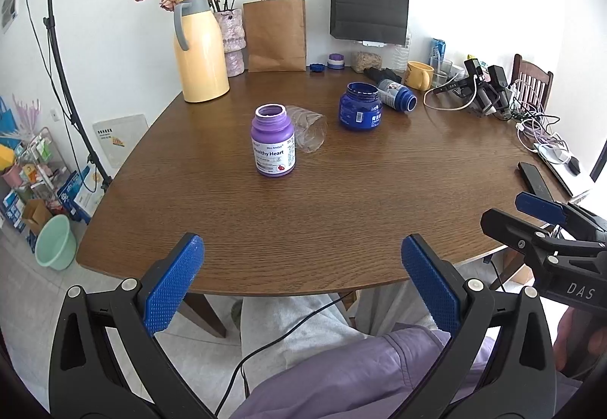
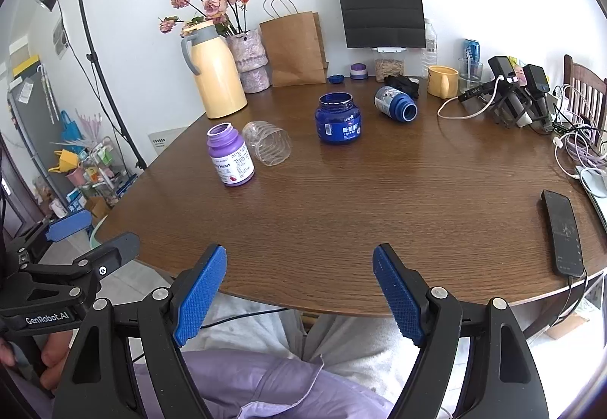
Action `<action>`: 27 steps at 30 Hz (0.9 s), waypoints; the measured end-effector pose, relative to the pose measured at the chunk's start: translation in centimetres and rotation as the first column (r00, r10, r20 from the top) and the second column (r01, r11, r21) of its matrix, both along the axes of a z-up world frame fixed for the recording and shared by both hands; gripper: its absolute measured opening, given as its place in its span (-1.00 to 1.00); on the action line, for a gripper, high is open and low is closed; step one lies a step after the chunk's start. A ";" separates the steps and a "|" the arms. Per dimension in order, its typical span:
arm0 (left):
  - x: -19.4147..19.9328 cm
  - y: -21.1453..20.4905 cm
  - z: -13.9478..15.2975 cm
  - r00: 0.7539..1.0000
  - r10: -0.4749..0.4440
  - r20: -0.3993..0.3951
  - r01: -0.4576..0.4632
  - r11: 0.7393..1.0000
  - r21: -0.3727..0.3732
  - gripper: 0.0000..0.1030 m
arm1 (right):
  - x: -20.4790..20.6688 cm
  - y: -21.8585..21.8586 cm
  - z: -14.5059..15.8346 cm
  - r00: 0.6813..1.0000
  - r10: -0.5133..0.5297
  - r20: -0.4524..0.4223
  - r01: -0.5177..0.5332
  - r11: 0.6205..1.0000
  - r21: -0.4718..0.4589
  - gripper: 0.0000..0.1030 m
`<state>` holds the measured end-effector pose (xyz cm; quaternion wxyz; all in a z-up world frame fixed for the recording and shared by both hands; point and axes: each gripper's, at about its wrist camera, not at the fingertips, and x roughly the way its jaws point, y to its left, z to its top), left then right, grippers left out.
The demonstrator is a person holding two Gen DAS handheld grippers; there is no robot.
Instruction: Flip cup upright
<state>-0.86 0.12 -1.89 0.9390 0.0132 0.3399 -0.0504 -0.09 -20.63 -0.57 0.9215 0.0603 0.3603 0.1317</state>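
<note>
A clear ribbed plastic cup [image 1: 308,130] lies on its side on the brown table [image 1: 303,221], just behind and right of an upright purple bottle [image 1: 273,142]. It also shows in the right wrist view [image 2: 267,142], mouth facing front right. My left gripper [image 1: 301,278] is open and empty at the table's near edge, far from the cup. My right gripper [image 2: 299,290] is open and empty at the near edge too. The right gripper shows at the right of the left wrist view [image 1: 527,214].
An upright blue jar [image 1: 359,107] and a blue bottle on its side [image 1: 396,94] stand behind the cup. A yellow thermos [image 1: 201,51], flower vase, paper bags, yellow mug [image 1: 419,74], cables and a phone [image 2: 563,233] line the table's back and right.
</note>
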 end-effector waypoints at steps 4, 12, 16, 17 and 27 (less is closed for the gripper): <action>-0.1 -0.1 -0.1 1.000 -0.005 -0.002 0.005 1.000 -0.008 1.00 | 0.0 -0.1 0.0 1.000 0.002 0.001 -0.002 1.000 -0.001 0.61; -0.1 -0.3 -0.2 1.000 0.015 -0.004 -0.015 1.000 0.008 1.00 | 0.0 -0.1 -0.1 1.000 0.003 -0.001 -0.003 1.000 -0.001 0.61; -0.1 0.0 -0.3 1.000 0.018 -0.013 -0.018 1.000 -0.001 1.00 | 0.1 -0.1 -0.1 1.000 0.003 -0.004 -0.003 1.000 0.000 0.61; -0.1 0.0 -0.3 1.000 0.021 -0.015 -0.021 1.000 0.000 1.00 | 0.1 -0.1 -0.1 1.000 0.003 -0.005 -0.003 1.000 0.000 0.61; 0.0 0.1 -0.5 0.999 0.035 -0.021 -0.035 0.999 0.005 1.00 | 0.2 0.1 -0.2 1.000 0.007 -0.006 -0.007 1.000 -0.002 0.61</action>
